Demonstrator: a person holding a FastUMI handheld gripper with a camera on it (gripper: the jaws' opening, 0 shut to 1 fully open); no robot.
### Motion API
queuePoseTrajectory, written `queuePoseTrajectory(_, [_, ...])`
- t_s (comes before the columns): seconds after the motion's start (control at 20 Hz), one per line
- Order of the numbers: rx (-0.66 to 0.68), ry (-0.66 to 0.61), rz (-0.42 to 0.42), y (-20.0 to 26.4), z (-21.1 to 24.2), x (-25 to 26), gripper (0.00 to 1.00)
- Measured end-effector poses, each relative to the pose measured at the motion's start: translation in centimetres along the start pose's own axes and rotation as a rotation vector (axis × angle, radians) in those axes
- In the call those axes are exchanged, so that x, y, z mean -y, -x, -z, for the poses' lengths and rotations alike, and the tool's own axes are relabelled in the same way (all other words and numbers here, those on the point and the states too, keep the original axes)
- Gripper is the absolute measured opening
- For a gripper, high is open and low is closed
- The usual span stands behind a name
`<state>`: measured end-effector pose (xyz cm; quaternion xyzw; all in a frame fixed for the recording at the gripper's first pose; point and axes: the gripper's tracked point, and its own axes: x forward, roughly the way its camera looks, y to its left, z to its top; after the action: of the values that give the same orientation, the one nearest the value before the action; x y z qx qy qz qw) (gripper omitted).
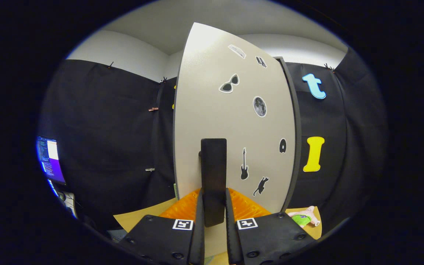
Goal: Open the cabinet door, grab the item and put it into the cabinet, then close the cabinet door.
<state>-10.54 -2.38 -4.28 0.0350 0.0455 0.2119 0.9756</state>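
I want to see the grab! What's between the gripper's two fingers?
The cabinet door's black handle stands between the gripper's fingers in the gripper view, and they press it from both sides.

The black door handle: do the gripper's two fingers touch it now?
Touching. In the gripper view, the black handle on the cabinet door stands between the gripper fingers, and both fingers press against its sides, no gap visible.

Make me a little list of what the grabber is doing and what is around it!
grabber: fingers of the gripper shut on the black door handle
door: pale cabinet door with stickers, swung partly open
stickers: sunglasses, moon, guitar, cat
toy: pink and green soft toy on the table, to the right beyond the door
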Motion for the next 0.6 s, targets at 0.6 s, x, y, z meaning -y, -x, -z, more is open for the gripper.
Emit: queuePoseTrajectory(0.6, [0.006,0.080,0.161,4.3,-0.1,7.6,0.27])
